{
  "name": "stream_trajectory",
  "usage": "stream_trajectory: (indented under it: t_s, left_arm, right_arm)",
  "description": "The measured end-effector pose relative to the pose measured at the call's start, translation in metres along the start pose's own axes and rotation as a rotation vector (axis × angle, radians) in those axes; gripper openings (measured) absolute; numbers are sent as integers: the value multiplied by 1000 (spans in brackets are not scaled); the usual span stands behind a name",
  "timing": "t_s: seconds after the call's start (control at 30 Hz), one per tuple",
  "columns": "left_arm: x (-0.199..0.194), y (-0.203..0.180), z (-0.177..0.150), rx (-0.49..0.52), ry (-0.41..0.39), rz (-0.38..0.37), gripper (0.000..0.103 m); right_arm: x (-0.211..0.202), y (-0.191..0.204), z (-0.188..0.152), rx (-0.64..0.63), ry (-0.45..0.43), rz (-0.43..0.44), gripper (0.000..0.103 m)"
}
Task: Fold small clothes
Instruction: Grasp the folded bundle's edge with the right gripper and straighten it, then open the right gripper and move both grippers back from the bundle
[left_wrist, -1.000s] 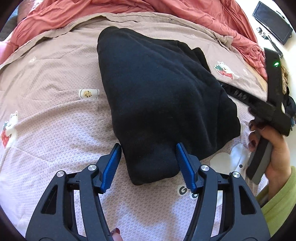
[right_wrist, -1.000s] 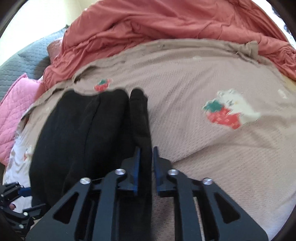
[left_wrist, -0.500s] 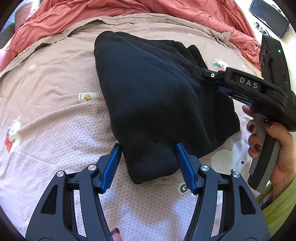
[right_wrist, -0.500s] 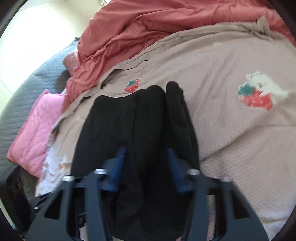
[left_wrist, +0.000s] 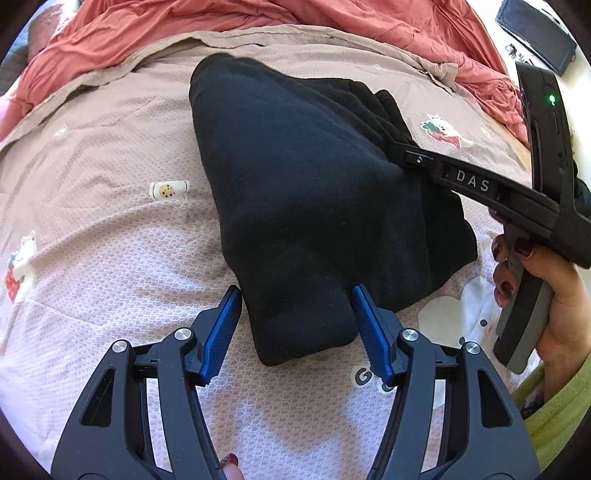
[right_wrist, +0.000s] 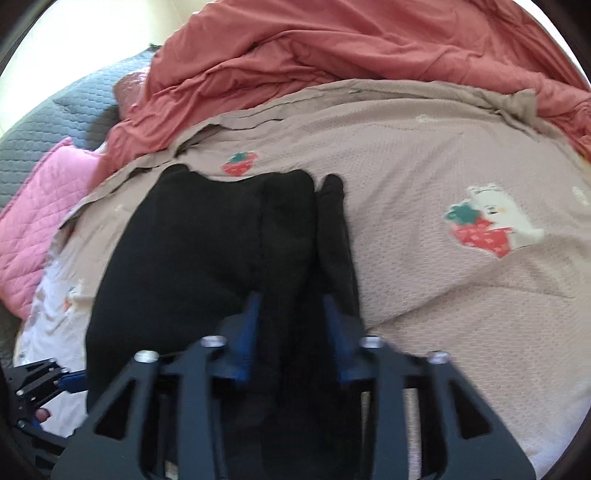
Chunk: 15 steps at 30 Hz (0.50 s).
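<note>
Left wrist view shows a bed (left_wrist: 92, 236) under a pale quilted cover printed with strawberries, a rumpled coral duvet (left_wrist: 258, 14) heaped at its far side – no worktop here. On the cover lies the black garment (left_wrist: 314, 192), already folded into a thick bundle. The left gripper (left_wrist: 295, 317) stands with jaws wide apart, straddling the bundle's near corner without pinching it. From the right wrist view, the right gripper (right_wrist: 291, 317) is also spread, poised over the garment's right-hand layers. Judging by this, one fold is done and the next wants both jaws to close on an edge – then lift it across. A pink cushion (right_wrist: 33, 221) sits by the bed's left side
</note>
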<state>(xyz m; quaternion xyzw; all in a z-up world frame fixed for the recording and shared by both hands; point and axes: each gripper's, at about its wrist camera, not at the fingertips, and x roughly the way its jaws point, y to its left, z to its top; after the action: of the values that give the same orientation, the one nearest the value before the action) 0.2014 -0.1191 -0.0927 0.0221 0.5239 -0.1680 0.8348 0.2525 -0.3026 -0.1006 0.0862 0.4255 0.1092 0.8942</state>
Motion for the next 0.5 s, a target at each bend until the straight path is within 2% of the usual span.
stream_trajectory:
  t_s: [0.17,0.23,0.37,0.4,0.5]
  left_arm:
    - [-1,-1,-1,-1,0,4,54]
    - [-3,-2,-1,-2,-1,6,54]
    - [-9,-2,-2,1,-11,6,55]
    - [-12,-3,-2,3,-14,4,56]
    - [-20,-6,-3,14,-25,-2,60]
  right_arm:
    - [-3,-1,1,-14,0,4,42]
    - [-7,0,2,-20,-6,-1,51]
    - [-20,0,6,-18,-35,-12,63]
    - [-24,-1,7,-12,-41,-8,69]
    - [-35,-2,11,2,-63,11,70]
